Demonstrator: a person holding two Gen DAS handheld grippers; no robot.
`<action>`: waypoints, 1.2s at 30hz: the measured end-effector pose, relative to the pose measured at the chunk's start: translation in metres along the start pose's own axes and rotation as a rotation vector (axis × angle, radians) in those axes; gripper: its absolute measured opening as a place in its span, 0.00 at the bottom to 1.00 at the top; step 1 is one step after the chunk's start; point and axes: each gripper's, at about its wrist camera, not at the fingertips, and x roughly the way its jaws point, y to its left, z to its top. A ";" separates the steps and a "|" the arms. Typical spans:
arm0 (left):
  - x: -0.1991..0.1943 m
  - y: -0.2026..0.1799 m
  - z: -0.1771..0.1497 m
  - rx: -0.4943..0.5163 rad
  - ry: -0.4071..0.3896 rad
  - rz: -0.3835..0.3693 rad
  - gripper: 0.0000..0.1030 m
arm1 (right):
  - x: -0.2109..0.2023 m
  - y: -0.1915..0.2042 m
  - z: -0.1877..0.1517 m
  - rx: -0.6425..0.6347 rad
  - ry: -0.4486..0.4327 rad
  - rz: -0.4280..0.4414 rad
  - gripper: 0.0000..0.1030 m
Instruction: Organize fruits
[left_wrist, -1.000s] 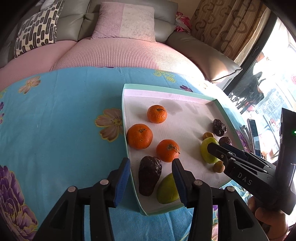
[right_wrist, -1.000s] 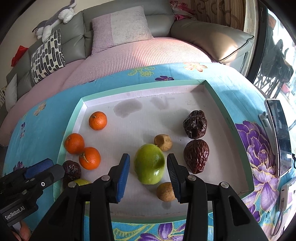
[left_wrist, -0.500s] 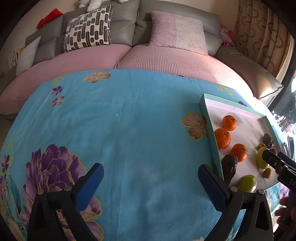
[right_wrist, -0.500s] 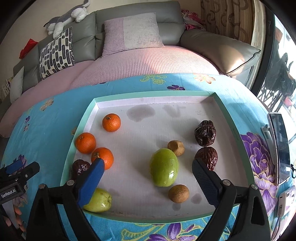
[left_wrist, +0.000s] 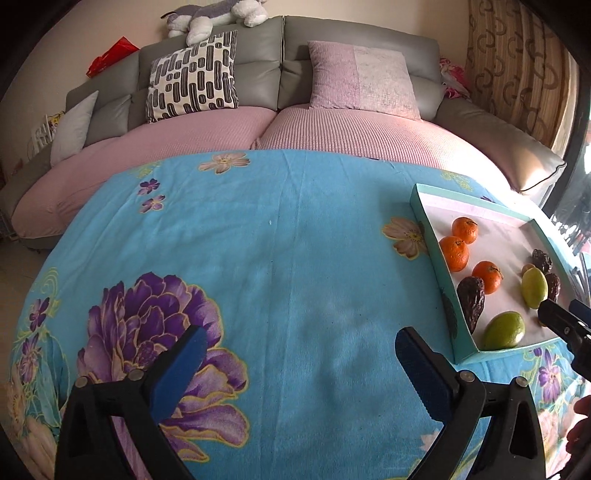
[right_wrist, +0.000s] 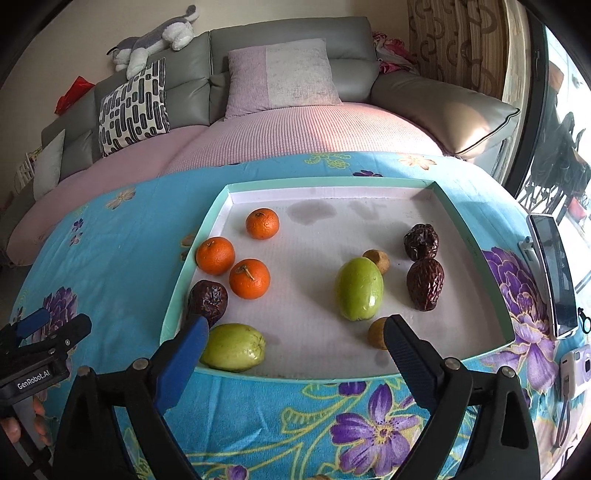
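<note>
Both grippers have backed right off the shallow white tray with the mint-green rim (right_wrist: 221, 201) in the last second. The left gripper (left_wrist: 295, 365), which a moment ago sat narrow over the near-left corner of the tray, now hangs with its blue pads spread wide over bare blue floral tablecloth (left_wrist: 277, 258), the tray well off to its right. The right gripper (right_wrist: 295, 347) was narrow around the big green oval fruit (right_wrist: 358, 288); now it's wide too, pulled back to the near rim, gripping nothing.

Everything's inside the tray. Three small orange tangerines (right_wrist: 216, 255) cluster on the left side, with one wrinkled dark-brown date (right_wrist: 208, 301) just near of them and a second green fruit (right_wrist: 234, 347) in the near-left corner. On the right sit two more dark dates (right_wrist: 424, 282), the green oval left of them, and two little tan round fruits (right_wrist: 377, 260), one far of the oval and one partly hidden behind the right gripper's finger.

My read: both letting go and retreating looks like a pause or a wrap-up. If sorting by kind is the goal, that lone date and the corner green fruit still look out of place.
</note>
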 end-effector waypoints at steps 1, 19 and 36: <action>-0.001 0.000 -0.005 0.009 0.001 0.016 1.00 | -0.005 0.003 -0.004 -0.004 -0.006 0.005 0.93; 0.002 0.012 -0.016 -0.020 0.051 0.167 1.00 | -0.001 0.017 -0.017 -0.064 0.023 0.009 0.93; 0.007 0.011 -0.018 -0.010 0.082 0.142 1.00 | 0.006 0.016 -0.022 -0.060 0.058 -0.014 0.93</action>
